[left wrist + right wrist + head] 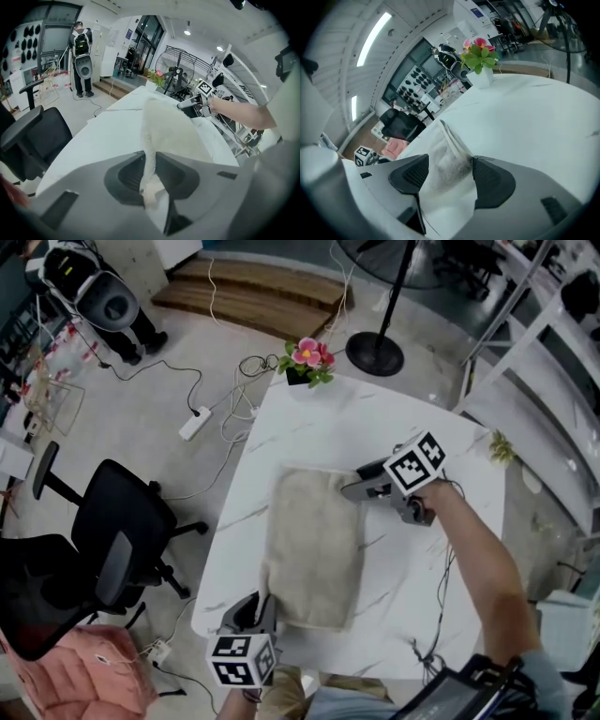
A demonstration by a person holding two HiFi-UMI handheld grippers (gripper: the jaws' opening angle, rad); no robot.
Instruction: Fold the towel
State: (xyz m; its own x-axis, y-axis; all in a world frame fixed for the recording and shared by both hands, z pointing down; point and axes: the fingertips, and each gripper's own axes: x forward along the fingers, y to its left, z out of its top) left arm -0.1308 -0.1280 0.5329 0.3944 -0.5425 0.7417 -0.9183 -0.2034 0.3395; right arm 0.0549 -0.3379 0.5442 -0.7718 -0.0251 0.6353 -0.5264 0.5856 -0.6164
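The left gripper (pixel 149 172) was clamped on a corner of the towel (pixel 314 549). The right gripper (pixel 446 174) held its 2 jaws apart, towel edge between them.

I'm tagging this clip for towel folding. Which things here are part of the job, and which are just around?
Job: towel; left tool, clamped on its near corner; right tool, open around its far corner; table.
Just around: flower pot; office chair; fan; power strip.

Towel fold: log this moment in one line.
towel: on table | left gripper: shut on towel corner | right gripper: open, towel edge between fingers
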